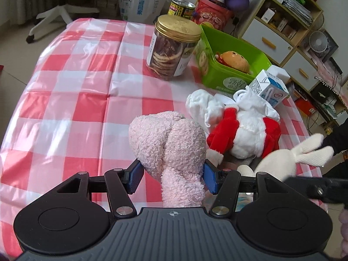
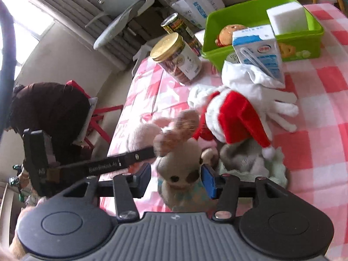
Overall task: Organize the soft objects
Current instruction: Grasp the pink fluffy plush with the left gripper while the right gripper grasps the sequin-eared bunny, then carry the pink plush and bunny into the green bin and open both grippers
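Left wrist view: the left tool is clamped on a fluffy pale pink plush toy, its blue pads pressed into both sides, holding it above the red-and-white checked plastic tabletop. Just beyond lies a red-and-white plush Santa figure, and past it a bright green plastic bin holding a small burger-shaped soft toy. A clear cookie jar with a gold lid stands beside the bin, and a blue-and-white milk carton leans near the bin's front corner.

Right wrist view: the right tool is closed on a beige plush rabbit in a pale blue checked outfit, gripped at the head. A white foam block sits in the bin. The Santa figure rests on a grey plush cloth.
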### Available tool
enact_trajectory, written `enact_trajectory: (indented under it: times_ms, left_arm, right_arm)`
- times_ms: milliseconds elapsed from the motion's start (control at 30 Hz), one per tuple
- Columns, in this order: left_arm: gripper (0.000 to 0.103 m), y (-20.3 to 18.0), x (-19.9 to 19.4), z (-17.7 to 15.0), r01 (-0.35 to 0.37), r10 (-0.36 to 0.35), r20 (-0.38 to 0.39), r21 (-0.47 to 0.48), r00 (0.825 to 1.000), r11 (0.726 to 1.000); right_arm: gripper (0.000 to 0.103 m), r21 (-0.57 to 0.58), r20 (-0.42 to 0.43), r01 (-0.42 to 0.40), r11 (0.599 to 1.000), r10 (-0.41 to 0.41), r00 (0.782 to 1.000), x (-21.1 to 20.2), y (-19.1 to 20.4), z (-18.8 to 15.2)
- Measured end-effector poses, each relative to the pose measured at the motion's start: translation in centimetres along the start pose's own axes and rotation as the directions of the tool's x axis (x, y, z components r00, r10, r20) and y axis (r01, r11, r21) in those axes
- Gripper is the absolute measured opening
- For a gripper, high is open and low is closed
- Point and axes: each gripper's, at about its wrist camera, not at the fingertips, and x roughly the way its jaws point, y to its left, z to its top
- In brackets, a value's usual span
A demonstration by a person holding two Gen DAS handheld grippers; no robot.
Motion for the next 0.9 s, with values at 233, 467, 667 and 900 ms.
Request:
enact_trajectory:
  times_ms: [233,467,667,900]
  left_arm:
    - [0.058,-0.6,0.8,-0.4,0.006,-0.005,-0.027,0.022,1.0,1.0]
    - [0.057,-0.4,-0.2,-0.1,0.007,-0.008,0.013,0.015,1.0,1.0]
    - [0.057,-0.9,-2.2,0.9,0.009,-0.009,0.095,-0.003,0.995,1.0]
    - [0.057,-3.1,-3.6,3.6,0.027,-0.032,0.184,0.029,0.982,0.999]
  right_arm:
    - [0.027,0.042,0.04,0.003,0.999,-0.004,0.999,2.9,-0.3,0.4]
    - [0.018,0.048,0.103,-0.038,0.998,0.033,0.994,1.7,0.4,0.6]
    - [0.018,0.089,0.191,-0.115,0.989,0.096,0.977,-1.5,0.5,1.7]
    - [0.018,0.121,0.316,-0.166,0.979,0.121,0.941,-5.7,-0.5,4.8]
